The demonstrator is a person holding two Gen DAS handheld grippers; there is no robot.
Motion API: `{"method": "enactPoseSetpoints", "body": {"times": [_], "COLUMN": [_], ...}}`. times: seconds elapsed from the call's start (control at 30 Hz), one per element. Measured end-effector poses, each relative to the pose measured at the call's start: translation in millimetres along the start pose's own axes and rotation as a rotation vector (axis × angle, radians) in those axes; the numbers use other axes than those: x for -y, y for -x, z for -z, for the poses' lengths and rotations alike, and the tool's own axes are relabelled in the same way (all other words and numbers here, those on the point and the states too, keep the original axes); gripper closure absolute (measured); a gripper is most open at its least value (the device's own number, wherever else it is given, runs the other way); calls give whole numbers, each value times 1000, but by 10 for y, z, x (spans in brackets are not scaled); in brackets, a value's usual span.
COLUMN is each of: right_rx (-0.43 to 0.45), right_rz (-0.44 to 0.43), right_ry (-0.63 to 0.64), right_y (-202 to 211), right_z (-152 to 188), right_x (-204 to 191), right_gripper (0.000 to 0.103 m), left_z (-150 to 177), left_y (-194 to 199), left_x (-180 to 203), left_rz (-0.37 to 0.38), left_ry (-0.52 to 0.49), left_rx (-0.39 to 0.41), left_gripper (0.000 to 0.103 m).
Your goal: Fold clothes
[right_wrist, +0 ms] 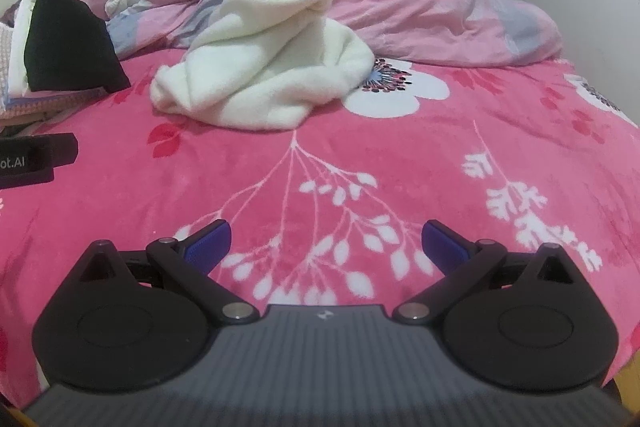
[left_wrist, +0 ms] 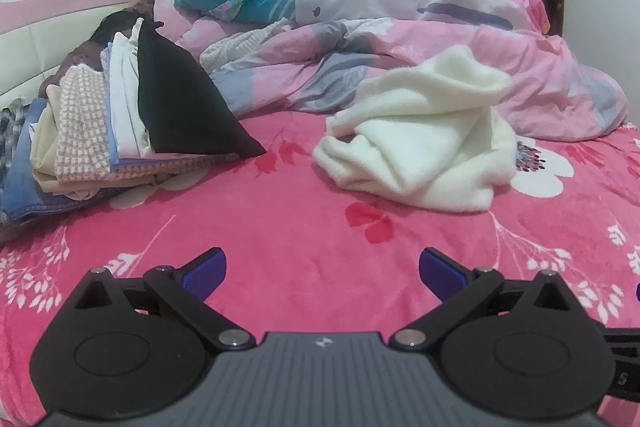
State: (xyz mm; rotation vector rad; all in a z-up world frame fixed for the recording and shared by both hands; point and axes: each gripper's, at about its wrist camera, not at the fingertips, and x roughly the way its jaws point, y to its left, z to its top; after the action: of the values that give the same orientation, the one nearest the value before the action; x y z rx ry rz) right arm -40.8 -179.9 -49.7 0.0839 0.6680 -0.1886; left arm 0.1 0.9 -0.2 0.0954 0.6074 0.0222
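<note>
Blue-padded fingers of the left gripper (left_wrist: 322,273) are seen spread wide over bare pink bedspread (left_wrist: 280,227), with nothing between them; the right gripper (right_wrist: 326,247) is likewise spread and empty, held low and roughly level over the same cover.

Ahead of both grippers, and slightly right of the left one, a cream fleece garment (left_wrist: 416,143) lies crumpled in a loose heap on the bedspread, just in front of a rumpled pink duvet (left_wrist: 460,27). Far to the left of the left gripper, a stack of folded clothes (left_wrist: 104,131) is seen, topped by a black piece standing on edge.

So the heap is unfolded while folded pieces are stacked beside it, which suggests the cream piece is the one in hand. For it to be folded well, it would best be opened flat on the clear bedspread nearer the grippers, with two matching edges or corners pinched, one per gripper, and the thick pile drawn taut so no bunching is trapped. Which part is hem, collar or sleeve cannot be made out from here, perhaps because the fabric is rolled over itself.
</note>
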Motion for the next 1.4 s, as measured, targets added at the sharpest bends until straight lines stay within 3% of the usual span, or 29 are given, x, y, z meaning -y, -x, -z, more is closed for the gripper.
{"method": "enactPoseSetpoints", "body": {"times": [0.5, 1.4], "right_rx": [-23, -22], "right_rz": [19, 12], "right_ry": [19, 9], "right_y": [67, 47], "right_z": [-42, -68], "right_x": [-51, -90], "right_gripper": [1, 1], "left_z": [40, 75], "left_y": [-2, 20], "left_x": [-145, -102], "left_rz": [8, -54], "left_ry": [52, 34], "left_rx": [-81, -54], "left_gripper": [0, 0]}}
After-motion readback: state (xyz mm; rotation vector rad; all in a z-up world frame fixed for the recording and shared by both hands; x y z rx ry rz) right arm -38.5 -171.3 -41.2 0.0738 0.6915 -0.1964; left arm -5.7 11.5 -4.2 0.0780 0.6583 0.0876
